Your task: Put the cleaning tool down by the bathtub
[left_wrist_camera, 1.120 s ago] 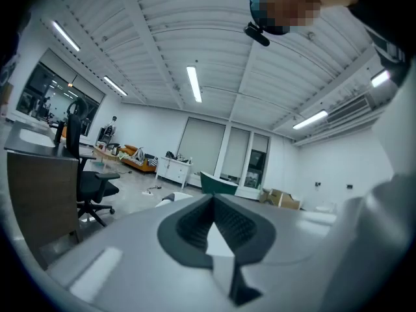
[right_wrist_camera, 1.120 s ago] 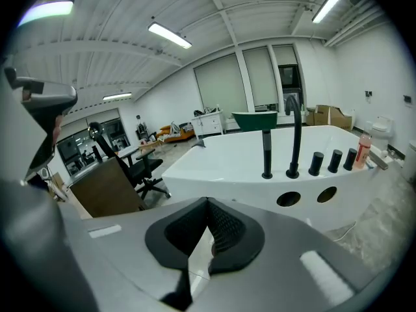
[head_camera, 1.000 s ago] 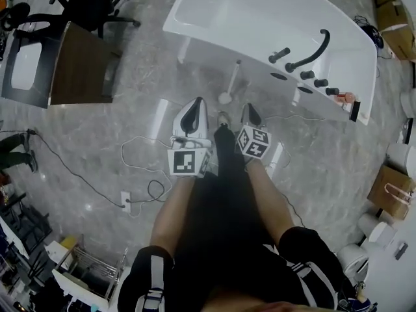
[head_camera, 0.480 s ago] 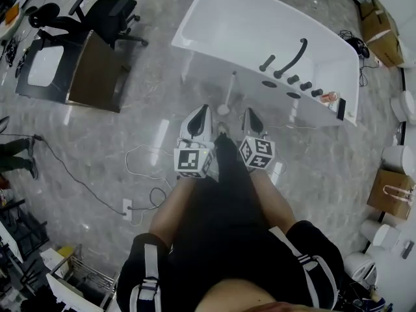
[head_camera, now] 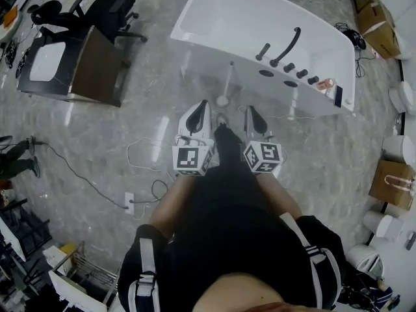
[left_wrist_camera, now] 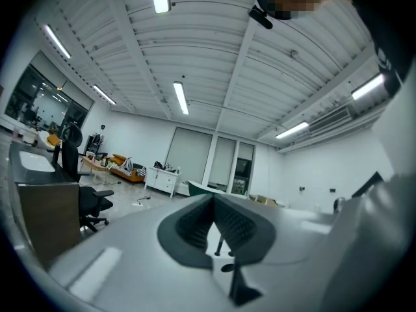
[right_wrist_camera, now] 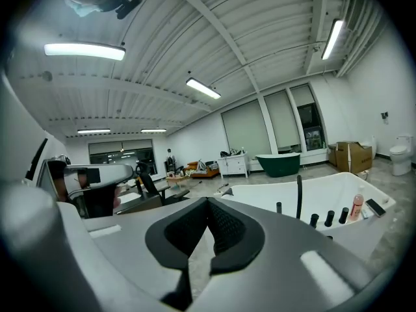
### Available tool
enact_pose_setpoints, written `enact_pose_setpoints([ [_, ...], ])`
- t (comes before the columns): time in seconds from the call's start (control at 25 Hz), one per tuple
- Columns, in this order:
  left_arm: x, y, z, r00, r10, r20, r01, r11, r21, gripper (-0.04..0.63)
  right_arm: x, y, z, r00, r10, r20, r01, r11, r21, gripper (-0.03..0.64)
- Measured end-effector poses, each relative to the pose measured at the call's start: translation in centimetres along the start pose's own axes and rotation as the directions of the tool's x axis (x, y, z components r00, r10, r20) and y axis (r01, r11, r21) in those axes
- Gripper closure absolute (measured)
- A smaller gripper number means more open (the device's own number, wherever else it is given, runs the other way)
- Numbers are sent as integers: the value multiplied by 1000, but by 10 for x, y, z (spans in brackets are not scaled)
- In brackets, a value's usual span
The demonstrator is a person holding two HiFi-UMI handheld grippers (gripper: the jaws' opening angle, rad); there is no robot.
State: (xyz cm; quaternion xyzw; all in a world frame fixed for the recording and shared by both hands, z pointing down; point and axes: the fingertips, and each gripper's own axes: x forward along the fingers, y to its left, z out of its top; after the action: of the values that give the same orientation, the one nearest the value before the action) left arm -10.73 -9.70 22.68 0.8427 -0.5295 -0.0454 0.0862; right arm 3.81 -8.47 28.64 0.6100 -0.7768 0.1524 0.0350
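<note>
The cleaning tool (head_camera: 227, 82), a white stick on a round white base, stands upright on the floor against the side of the white bathtub (head_camera: 214, 12). Nothing holds it. My left gripper (head_camera: 203, 104) and right gripper (head_camera: 249, 108) hover side by side in front of my body, just short of the tool's base. Both are shut and empty. In the left gripper view my left gripper (left_wrist_camera: 212, 197) shows its pads meeting at the tip. From my right gripper (right_wrist_camera: 208, 201) the bathtub (right_wrist_camera: 338, 203) and its black faucet (right_wrist_camera: 298, 197) lie ahead to the right.
A brown-topped desk (head_camera: 94, 67) and a black office chair (head_camera: 107, 5) stand at the left. A white cable with a power strip (head_camera: 128, 203) trails on the floor. Cardboard boxes (head_camera: 370, 8) and a paper bag (head_camera: 392, 184) sit at the right. A pink bottle (head_camera: 325, 83) rests on the tub rim.
Both grippers have risen toward the head camera and drawn slightly apart. The cleaning tool stays standing by the bathtub.
</note>
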Motion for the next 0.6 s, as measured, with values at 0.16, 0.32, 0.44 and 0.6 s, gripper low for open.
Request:
enact_pose_setpoints([
  [0.16, -13, -2, -1, 1000, 10, -2, -10, 1000, 7, 588, -14, 4, 6, 1000, 14, 16, -13, 1000, -15, 618],
  [0.32, -22, -8, -4, 1000, 12, -3, -12, 1000, 19, 588, -22, 4, 13, 999, 18, 41, -17, 999, -28, 620],
  [0.44, -25, -11, -2, 1000, 11, 10, -11, 999, 32, 588, -26, 4, 20, 998, 17, 63, -16, 1000, -20, 618],
  [0.6, -25, -15, -1, 1000, 13, 9, -13, 999, 45, 588, -32, 1, 23, 997, 15, 71, -14, 1000, -15, 620],
])
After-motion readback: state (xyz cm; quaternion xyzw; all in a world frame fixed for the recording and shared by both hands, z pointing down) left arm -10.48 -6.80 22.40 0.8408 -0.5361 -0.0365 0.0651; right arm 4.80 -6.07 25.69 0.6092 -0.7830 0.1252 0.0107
